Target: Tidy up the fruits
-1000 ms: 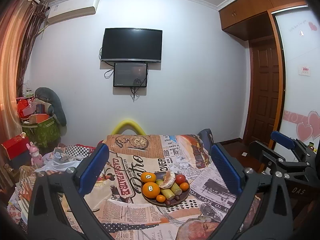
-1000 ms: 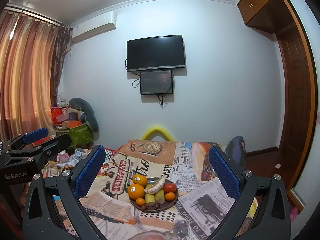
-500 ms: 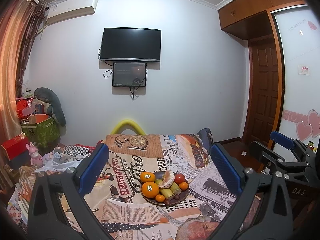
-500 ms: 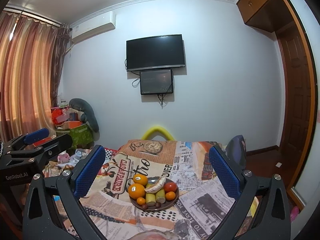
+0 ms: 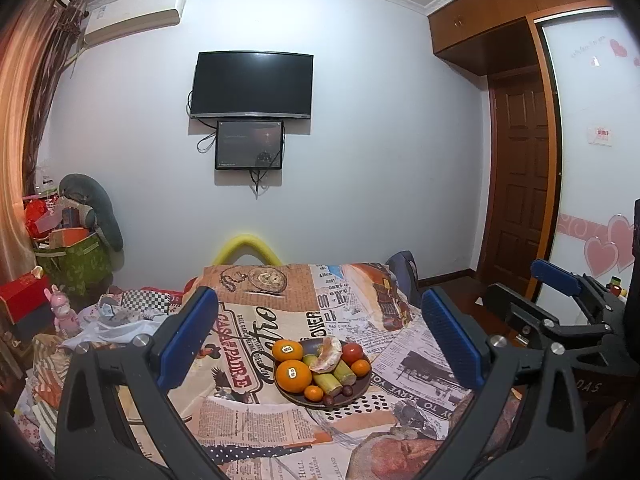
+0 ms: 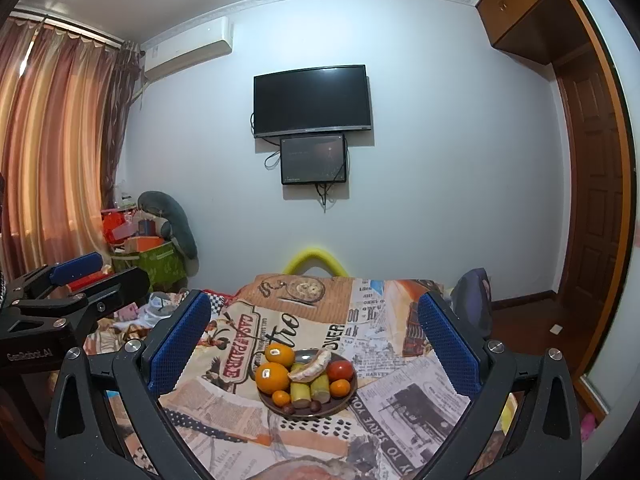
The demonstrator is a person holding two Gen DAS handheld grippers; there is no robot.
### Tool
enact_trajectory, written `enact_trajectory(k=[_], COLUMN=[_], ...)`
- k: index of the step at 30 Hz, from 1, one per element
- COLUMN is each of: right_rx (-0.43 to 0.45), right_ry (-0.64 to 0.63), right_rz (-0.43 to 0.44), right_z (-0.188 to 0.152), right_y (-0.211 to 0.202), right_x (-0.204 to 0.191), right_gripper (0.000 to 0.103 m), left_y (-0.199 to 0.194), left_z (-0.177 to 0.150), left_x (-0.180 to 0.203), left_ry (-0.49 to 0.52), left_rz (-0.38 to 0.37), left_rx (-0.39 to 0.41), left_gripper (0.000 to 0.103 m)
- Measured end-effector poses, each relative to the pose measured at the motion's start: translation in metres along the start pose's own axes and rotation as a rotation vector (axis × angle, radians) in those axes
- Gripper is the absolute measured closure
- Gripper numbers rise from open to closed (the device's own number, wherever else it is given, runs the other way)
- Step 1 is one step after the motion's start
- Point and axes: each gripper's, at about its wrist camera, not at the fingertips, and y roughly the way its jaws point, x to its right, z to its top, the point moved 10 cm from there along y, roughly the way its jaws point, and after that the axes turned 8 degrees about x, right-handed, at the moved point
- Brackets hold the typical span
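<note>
Over the last second almost nothing changes: your view drifts only slightly, and the dish of fruit sits in the same spot with the same pieces in it. That tells you little about the task. Fruit gathered on one dish fits a sorted pile just as well as a heap waiting to be sorted.

Your left tool (image 5: pixel 320 344) is spread wide with nothing between its blue pads, and your right tool (image 6: pixel 316 344) is likewise released and carrying nothing. Both are held back from the worktop, well short of the fruit.

The dark plate (image 6: pixel 344 402) stands near the middle of the worktop (image 6: pixel 224 404). On it lie two large oranges (image 6: pixel 273 378), a tomato (image 6: pixel 340 370), small tangerines (image 6: pixel 281 398), green cane pieces (image 6: pixel 320 387), a peeled citrus (image 6: pixel 310 366) and some dark round fruits at the near edge.

A newspaper-print cloth (image 5: pixel 248 412) covers the worktop, its folds uneven. Beyond it, a television (image 5: pixel 251 85) hangs on the far wall, curtains hang at the left, and a wooden door (image 5: pixel 520 184) stands at the right.
</note>
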Motion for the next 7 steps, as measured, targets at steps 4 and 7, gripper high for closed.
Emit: enact_trajectory(k=[4, 7], right_rx=[-0.002, -0.003], right_ry=[0.006, 0.007], right_rz=[0.002, 0.000], right_z=[-0.0006, -0.0012], right_y=[0.0006, 0.0014], right_x=[0.0010, 0.0027], right_gripper=[0.000, 0.000], left_y=[0.0004, 0.0037], left_z=[-0.0002, -0.0011], left_x=[-0.0003, -0.0025], left_ry=[-0.002, -0.012], left_rz=[0.002, 0.008], left_rx=[-0.001, -0.005], left_gripper=[0.000, 0.000])
